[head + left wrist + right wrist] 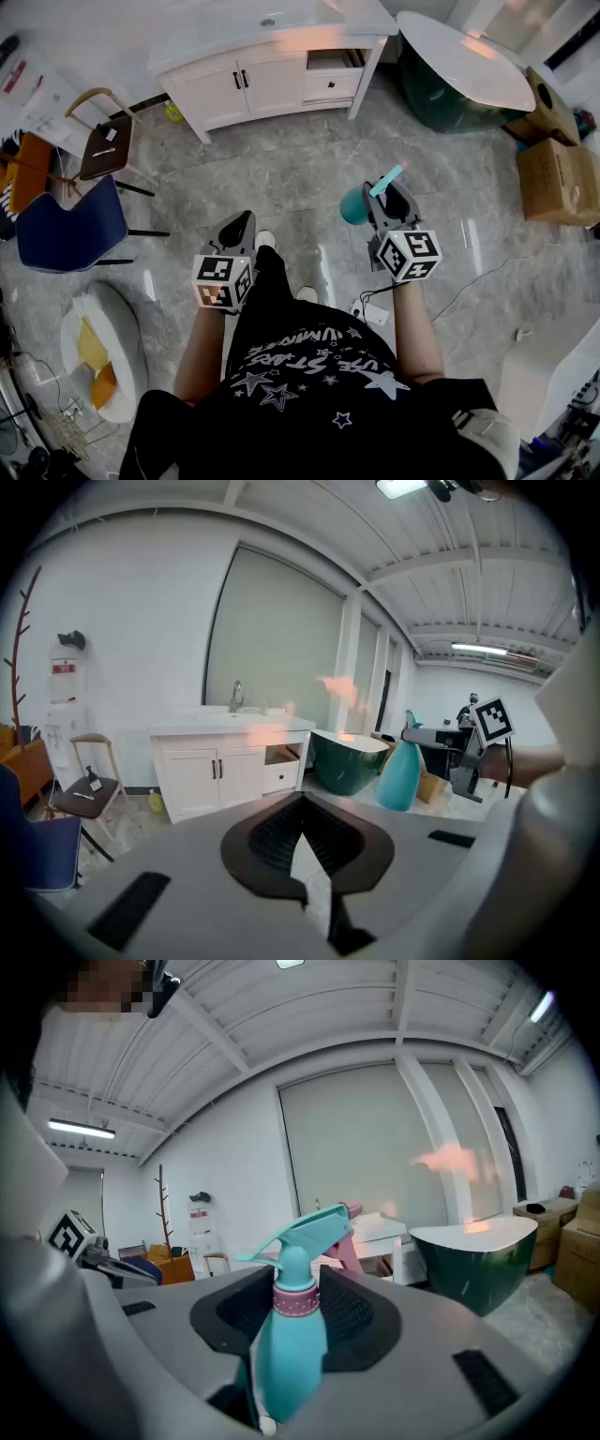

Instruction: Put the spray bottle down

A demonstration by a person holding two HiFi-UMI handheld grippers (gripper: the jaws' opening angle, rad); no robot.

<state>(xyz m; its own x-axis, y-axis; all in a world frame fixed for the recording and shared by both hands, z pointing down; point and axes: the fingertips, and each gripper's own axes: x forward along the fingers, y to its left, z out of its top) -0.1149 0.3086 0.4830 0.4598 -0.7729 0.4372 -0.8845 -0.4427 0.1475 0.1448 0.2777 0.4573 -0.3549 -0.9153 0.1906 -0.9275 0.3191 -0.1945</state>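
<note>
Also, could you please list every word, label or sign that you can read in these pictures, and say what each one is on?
"STARS": white print on the person's black shirt; the other words there are too unclear to read.
Red wall sign: too small to read.
Marker cubes: black-and-white squares only, no letters.
Spray bottle: no label shows.

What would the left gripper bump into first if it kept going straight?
Probably the white sink cabinet: the left gripper aims at it across open floor. Tilted down, it might meet the floor first.
</note>
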